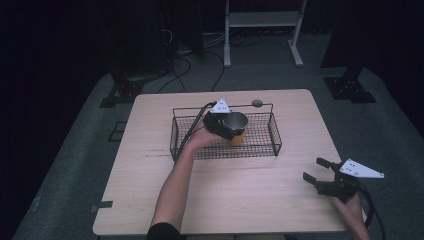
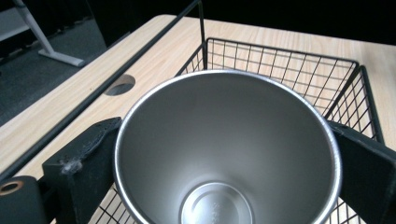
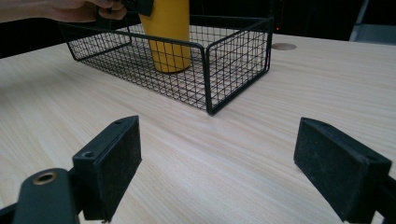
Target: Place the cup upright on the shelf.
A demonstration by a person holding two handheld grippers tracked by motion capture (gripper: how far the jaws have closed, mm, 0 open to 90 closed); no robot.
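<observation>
So the left tongs [image 1: 226, 125] are clamped on the cup [image 1: 236, 128], one jaw pressed against each side of the rim, and you can look straight down into the shiny steel inside from the left gripper view. The cup is yellow on the outside, upright, and sits inside the wire basket [image 1: 274, 131], about in the middle, with its base down on the mesh floor as far as the right gripper view shows. The basket is on the bench [image 1: 150, 200], toward the far side. The right tongs [image 1: 317, 170] are at the near right corner of the bench, well apart from the basket, jaws spread wide with nothing between them.
</observation>
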